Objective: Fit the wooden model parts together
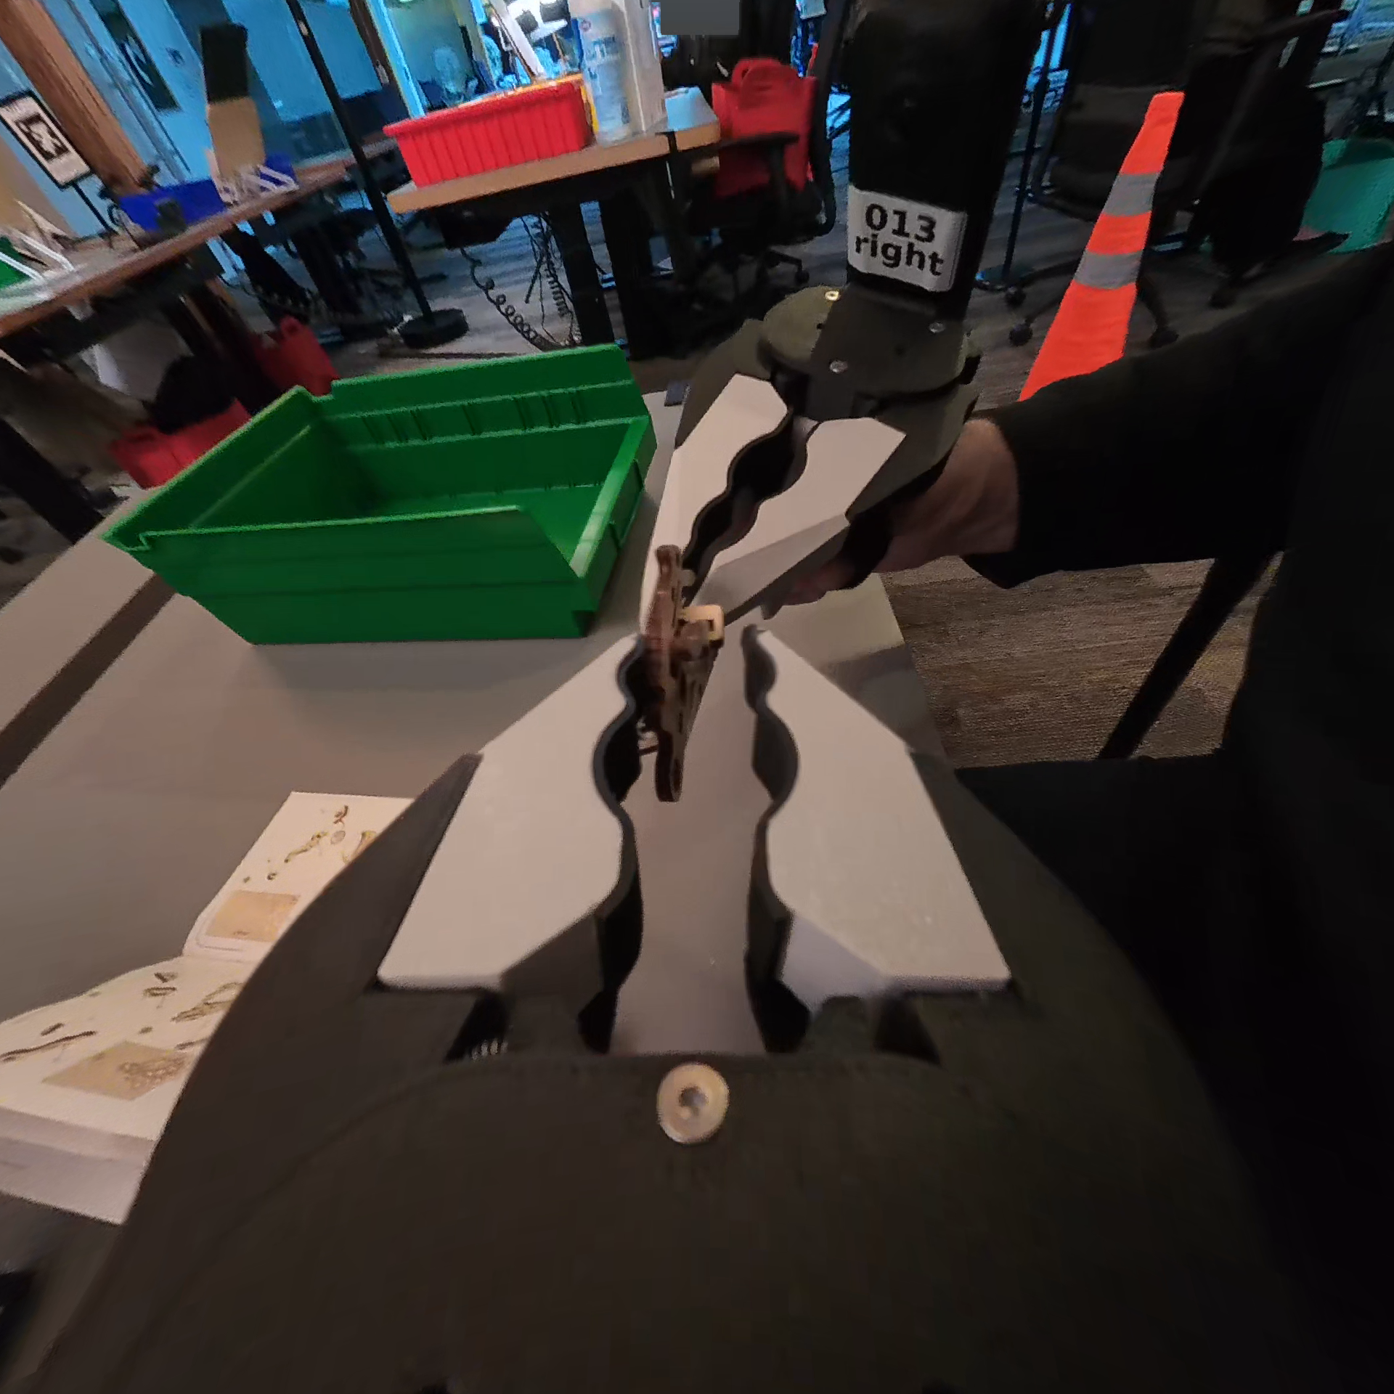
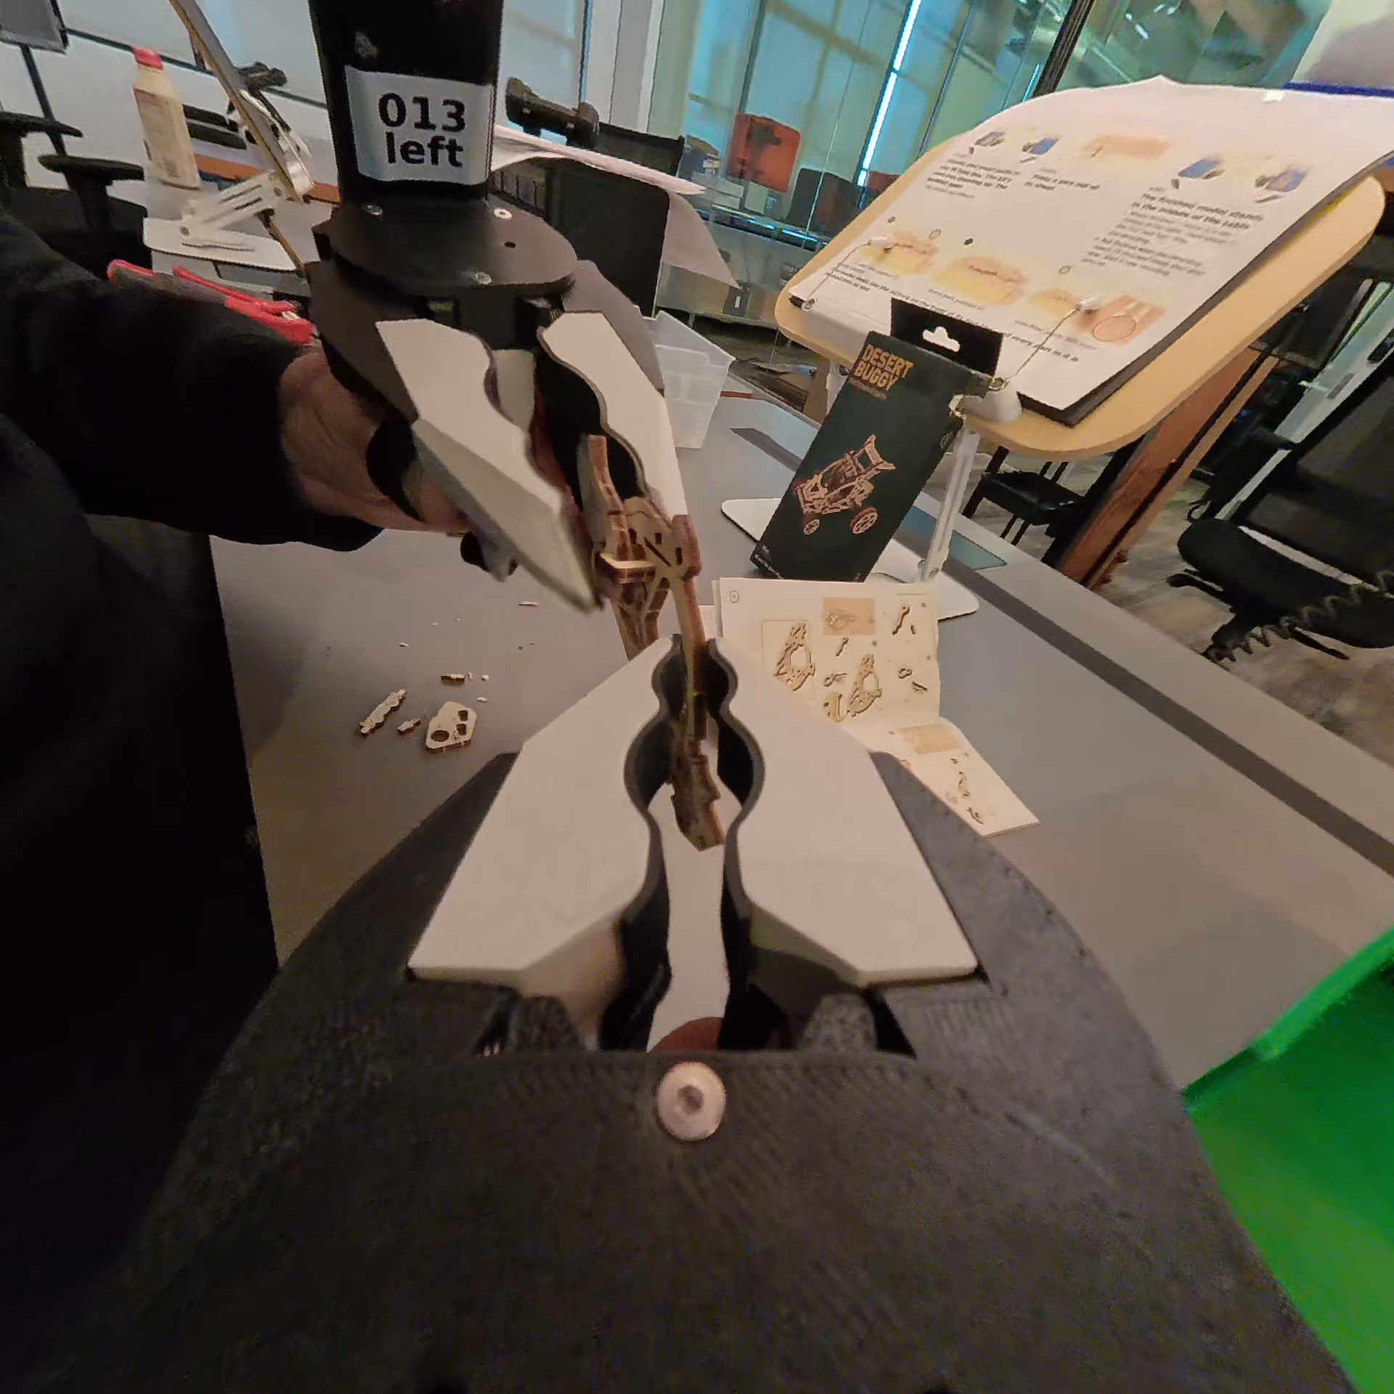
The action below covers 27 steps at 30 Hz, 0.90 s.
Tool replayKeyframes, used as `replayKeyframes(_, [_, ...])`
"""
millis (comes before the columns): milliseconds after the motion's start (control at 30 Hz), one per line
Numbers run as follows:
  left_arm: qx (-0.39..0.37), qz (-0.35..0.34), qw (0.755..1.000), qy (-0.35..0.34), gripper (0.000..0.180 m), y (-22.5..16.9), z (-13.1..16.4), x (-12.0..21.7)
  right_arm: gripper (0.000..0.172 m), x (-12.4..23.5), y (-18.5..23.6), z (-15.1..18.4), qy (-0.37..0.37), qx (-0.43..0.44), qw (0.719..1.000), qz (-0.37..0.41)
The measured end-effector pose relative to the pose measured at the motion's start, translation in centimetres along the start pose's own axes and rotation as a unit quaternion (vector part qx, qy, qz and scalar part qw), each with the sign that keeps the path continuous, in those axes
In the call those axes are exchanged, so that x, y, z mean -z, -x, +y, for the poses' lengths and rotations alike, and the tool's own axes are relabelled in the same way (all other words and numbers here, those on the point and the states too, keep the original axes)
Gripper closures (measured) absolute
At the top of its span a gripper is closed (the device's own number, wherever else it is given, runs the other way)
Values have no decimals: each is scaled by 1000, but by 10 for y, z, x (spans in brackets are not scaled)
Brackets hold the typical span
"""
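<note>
Two tools [image 1: 690,634] [image 2: 690,649]; one green bin [image 1: 392,513]; three loose wooden pieces [image 2: 450,726] (plus crumbs); one box [image 2: 860,468].

Each camera sits close behind its own gripper and looks forward along the two grey fingers, down over the grey table [image 1: 377,724]. The two views face each other across the brown laser-cut wooden model piece [image 1: 675,679] held mid-air between them. The left view takes in the green plastic bin [image 1: 392,498] behind that piece, the right view the slanted wooden stand with instruction pages [image 2: 1094,249]; both share the piece and the folded instruction leaflet [image 2: 852,664] below it.

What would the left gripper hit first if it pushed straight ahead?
Probably the right gripper's fingertips, which clamp the wooden part just beyond the left gripper; behind them lies bare table. Depth is uncertain.
</note>
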<state>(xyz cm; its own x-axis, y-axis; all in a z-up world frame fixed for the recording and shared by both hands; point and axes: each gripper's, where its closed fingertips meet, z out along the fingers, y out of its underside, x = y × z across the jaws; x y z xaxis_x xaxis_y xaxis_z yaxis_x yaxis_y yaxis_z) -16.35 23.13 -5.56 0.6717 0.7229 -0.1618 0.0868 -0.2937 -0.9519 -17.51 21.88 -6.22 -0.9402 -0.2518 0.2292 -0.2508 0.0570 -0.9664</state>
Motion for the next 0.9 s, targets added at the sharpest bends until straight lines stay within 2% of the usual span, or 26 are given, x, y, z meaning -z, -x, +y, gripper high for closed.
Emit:
replayKeyframes(33, [-5,-5,1000,-5,164,1,-2,1,171,0,0,-1,-1,5,1000,2])
replayKeyframes(367, [-28,15,999,-10,167,-5,-4,0,170,4,0,-3,-6,12,1000,5])
replayKeyframes(467, [-13,27,1000,-9,167,-5,-3,-1,170,4,1,-1,-5,-5,1000,-5])
replayKeyframes(500, [-9,31,999,-8,167,-5,-2,-2,169,4,0,0,-2,-10,1000,-9])
replayKeyframes(567, [10,46,999,-16,168,-5,-2,-2,155,7,-1,-3,-10,-25,999,-17])
replayKeyframes(733, [30,71,997,-17,168,-5,-1,-3,142,9,17,-18,-15,-51,994,-94])
replayKeyframes(800, [34,90,995,-16,167,-10,-2,-4,157,9,16,-20,-24,-70,992,-100])
replayKeyframes(900, [26,99,995,-8,167,-11,0,-4,158,9,17,-17,-25,-95,988,-118])
